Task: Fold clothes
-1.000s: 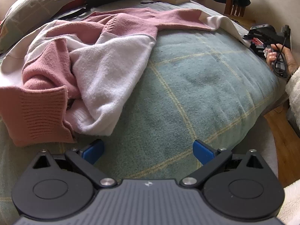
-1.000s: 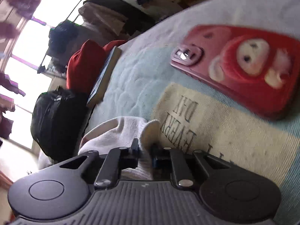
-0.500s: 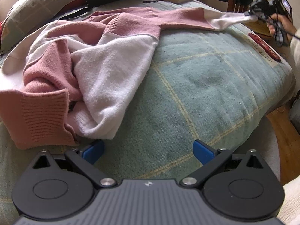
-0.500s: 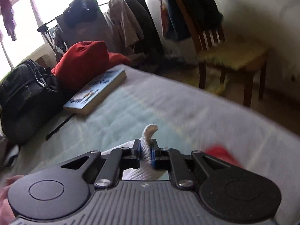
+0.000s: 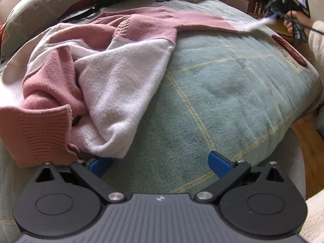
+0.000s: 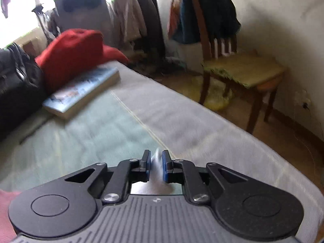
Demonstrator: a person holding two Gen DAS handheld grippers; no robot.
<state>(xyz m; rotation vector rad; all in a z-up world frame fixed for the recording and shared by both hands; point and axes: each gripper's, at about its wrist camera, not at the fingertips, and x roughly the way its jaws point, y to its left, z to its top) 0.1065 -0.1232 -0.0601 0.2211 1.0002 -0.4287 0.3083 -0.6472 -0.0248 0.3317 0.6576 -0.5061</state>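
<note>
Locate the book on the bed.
In the right wrist view the book lies far left on the blanket, against the red cushion.

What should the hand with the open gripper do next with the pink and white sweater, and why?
Probably move the left gripper forward to pinch the sweater's crumpled hem. Its jaws stand wide open just short of the cloth, while the right gripper is shut on the white sleeve cuff, stretched out across the bed. Gripping the bunched side too would let both spread it flat.

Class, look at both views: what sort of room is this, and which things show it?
Most likely a bedroom: a bed with a pillow, clothes hanging on a rail, and a wooden chair.
</note>
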